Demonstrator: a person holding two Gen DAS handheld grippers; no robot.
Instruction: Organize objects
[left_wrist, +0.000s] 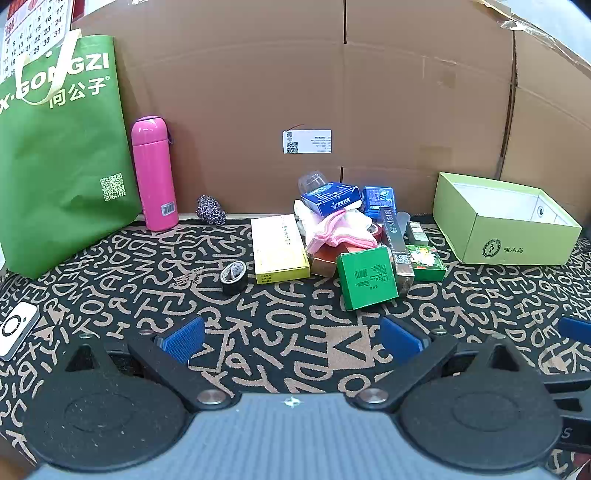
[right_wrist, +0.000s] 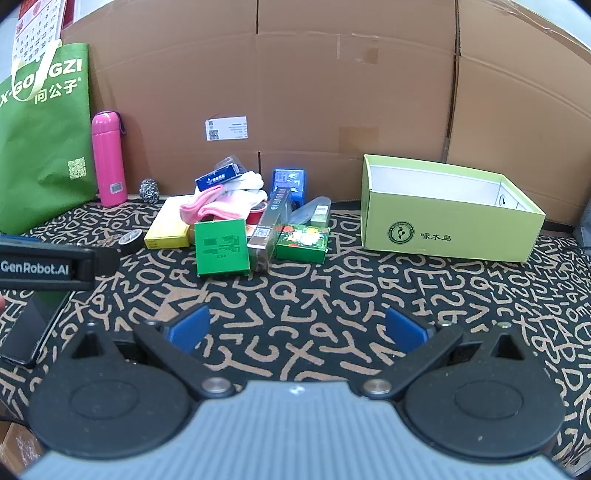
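Observation:
A pile of small things lies mid-mat: a green box (left_wrist: 367, 277) (right_wrist: 221, 246), a yellow box (left_wrist: 279, 248) (right_wrist: 168, 228), a long dark box (left_wrist: 396, 246) (right_wrist: 272, 226), a green flowered box (left_wrist: 426, 262) (right_wrist: 303, 242), blue boxes (left_wrist: 332, 198) (right_wrist: 290, 182), pink and white socks (left_wrist: 341, 230) (right_wrist: 225, 205) and a black tape roll (left_wrist: 233, 277) (right_wrist: 131, 240). An open, empty light-green box (left_wrist: 506, 225) (right_wrist: 447, 218) stands to the right. My left gripper (left_wrist: 291, 338) and my right gripper (right_wrist: 297, 328) are both open and empty, low over the mat in front of the pile.
A green tote bag (left_wrist: 59, 155) (right_wrist: 40, 140), a pink bottle (left_wrist: 153, 173) (right_wrist: 108, 158) and a speckled ball (left_wrist: 211, 210) (right_wrist: 149, 190) stand at the back left before a cardboard wall (left_wrist: 332, 92). A white device (left_wrist: 16, 326) lies left. The left gripper's body (right_wrist: 48, 267) and a phone (right_wrist: 27, 332) show left.

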